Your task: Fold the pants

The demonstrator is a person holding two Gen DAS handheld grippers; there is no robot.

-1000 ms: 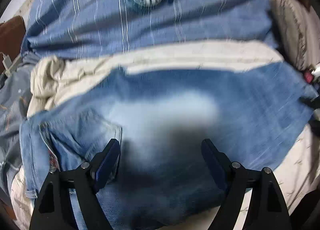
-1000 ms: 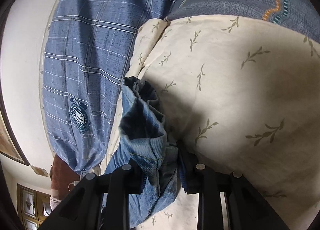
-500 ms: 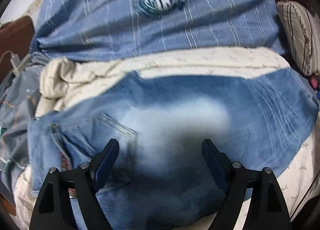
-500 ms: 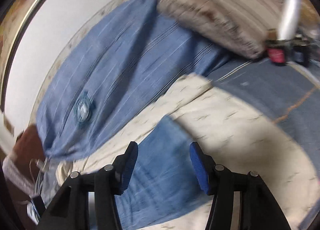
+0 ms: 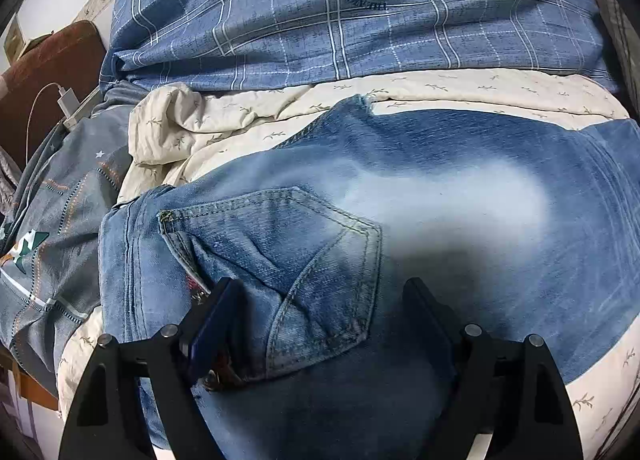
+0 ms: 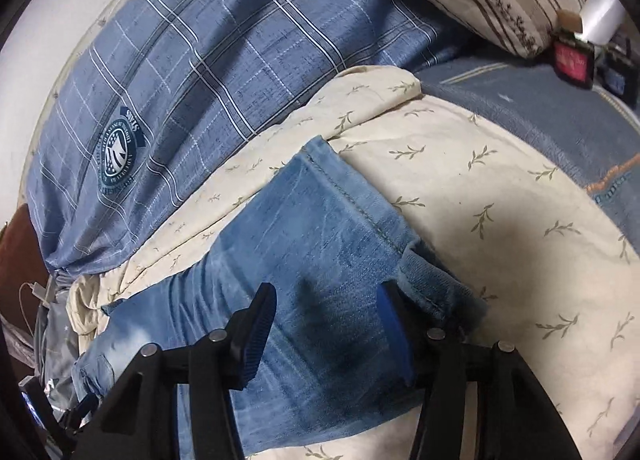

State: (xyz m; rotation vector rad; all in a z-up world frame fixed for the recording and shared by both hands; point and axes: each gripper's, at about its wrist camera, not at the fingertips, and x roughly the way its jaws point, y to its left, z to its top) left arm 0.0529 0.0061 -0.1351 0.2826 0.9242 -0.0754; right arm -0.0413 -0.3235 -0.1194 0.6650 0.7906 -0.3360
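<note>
right hand-held gripper (image 6: 326, 324): spread wide, empty | over jeans (image 6: 304, 228) | on cream quilt (image 6: 500, 196)

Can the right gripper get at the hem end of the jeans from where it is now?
Probably yes. The right gripper is open right over the jeans, the hem end lies beside its right jaw on the cream quilt, and nothing covers it.

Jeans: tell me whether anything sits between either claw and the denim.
Nothing visible does. The left claw hangs open directly over the jeans at the back pocket, and the right claw is open over the leg near the hem. No other item lies on the denim.
</note>
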